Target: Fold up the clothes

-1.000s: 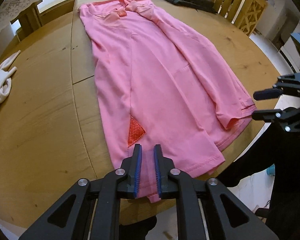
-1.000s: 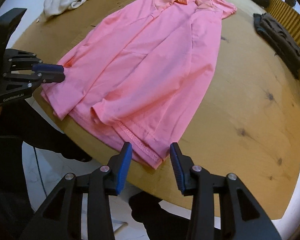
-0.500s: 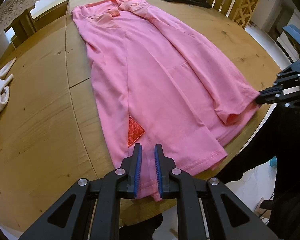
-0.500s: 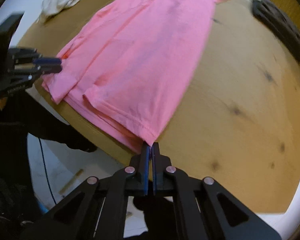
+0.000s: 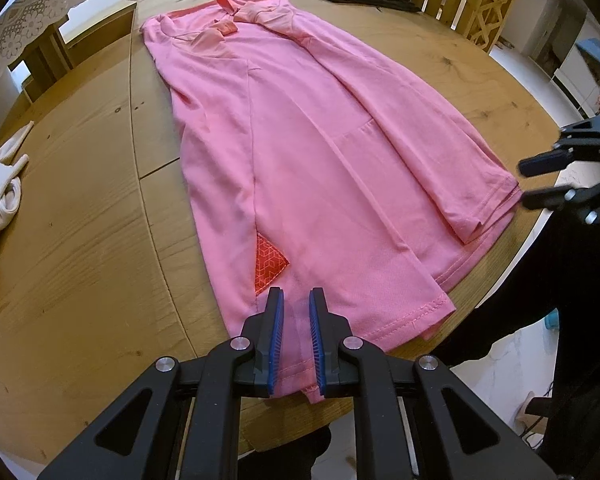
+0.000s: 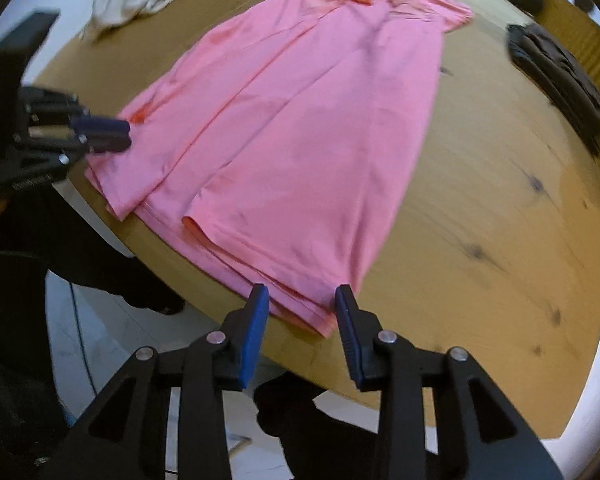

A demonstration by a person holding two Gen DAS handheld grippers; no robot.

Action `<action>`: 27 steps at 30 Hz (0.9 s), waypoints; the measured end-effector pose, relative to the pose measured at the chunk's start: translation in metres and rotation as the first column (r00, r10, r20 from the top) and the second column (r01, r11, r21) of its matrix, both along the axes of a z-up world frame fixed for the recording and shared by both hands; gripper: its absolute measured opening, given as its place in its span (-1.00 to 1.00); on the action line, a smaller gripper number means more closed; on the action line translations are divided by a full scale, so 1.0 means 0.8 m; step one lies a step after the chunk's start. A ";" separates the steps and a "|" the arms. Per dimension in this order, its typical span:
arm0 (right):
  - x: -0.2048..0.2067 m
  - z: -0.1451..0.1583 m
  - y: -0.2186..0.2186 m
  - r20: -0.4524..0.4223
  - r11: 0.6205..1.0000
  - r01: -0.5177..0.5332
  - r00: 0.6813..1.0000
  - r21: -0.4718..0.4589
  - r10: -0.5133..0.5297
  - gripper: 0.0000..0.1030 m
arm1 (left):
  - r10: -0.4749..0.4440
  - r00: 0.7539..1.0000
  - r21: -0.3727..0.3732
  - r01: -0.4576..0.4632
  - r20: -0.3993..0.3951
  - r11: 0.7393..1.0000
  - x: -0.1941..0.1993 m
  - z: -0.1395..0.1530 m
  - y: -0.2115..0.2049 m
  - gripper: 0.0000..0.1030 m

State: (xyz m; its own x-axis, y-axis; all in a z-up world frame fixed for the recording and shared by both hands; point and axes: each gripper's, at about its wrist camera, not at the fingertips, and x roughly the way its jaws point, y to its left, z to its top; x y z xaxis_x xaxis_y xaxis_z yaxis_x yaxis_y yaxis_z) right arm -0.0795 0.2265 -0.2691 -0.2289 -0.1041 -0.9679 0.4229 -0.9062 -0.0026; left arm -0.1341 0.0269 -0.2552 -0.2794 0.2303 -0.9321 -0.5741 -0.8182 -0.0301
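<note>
Wooden table (image 5: 80, 240): pink shirt (image 5: 320, 168) hem corners between both tongs (right opening).

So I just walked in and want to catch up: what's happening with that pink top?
A person is folding a pink shirt on a round wooden table, a handheld gripper in each hand. The left gripper is clamped on the hem at one bottom corner. The right gripper is at the other corner, its jaws opening with the hem between them, not gripped.
</note>
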 end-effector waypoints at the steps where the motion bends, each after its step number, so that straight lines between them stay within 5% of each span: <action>1: 0.000 -0.004 -0.003 -0.002 1.000 -0.013 1.000 0.005 0.013 -0.34 | -0.002 1.000 -0.002 0.002 0.000 1.000 0.001 0.000 0.001 -0.75; 3: 0.001 -0.006 -0.002 -0.016 1.000 -0.021 1.000 0.020 0.021 -0.46 | -0.006 1.000 -0.003 0.006 0.001 1.000 0.001 -0.001 0.003 -0.75; 5: -0.001 -0.004 0.007 -0.007 1.000 -0.003 1.000 0.013 0.003 -0.89 | -0.004 1.000 -0.003 0.004 0.001 1.000 0.002 -0.001 0.006 -0.74; 8: -0.002 -0.001 0.034 0.054 0.998 0.047 0.998 -0.050 -0.044 -0.92 | 0.013 1.000 0.001 -0.013 0.000 1.000 0.008 -0.004 0.012 -0.74; 15: 0.012 0.015 0.058 0.137 0.981 0.108 0.987 -0.160 -0.087 -0.85 | 0.009 1.000 0.006 -0.009 -0.004 1.000 0.022 0.007 -0.026 -0.74; 18: 0.014 0.032 0.054 0.061 0.974 0.116 0.993 -0.194 -0.106 -0.72 | 0.002 1.000 0.000 -0.002 -0.006 1.000 0.025 0.009 -0.028 -0.75; 23: -0.027 0.015 0.016 0.012 0.985 0.115 0.993 -0.130 -0.114 -0.67 | 0.000 1.000 0.003 0.000 -0.007 1.000 0.031 0.011 -0.035 -0.75; 27: -0.012 0.001 0.017 0.030 0.993 0.084 0.996 -0.085 -0.082 -0.65 | -0.011 1.000 -0.012 0.011 -0.011 1.000 0.033 0.011 -0.032 -0.75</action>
State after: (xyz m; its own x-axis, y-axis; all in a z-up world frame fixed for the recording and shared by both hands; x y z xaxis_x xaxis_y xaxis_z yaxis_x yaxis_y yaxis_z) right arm -0.0892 0.2404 -0.2684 -0.2146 -0.1691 -0.9620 0.3454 -0.9344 0.0872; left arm -0.1075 0.0016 -0.2462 -0.2876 0.2226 -0.9315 -0.5833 -0.8121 -0.0140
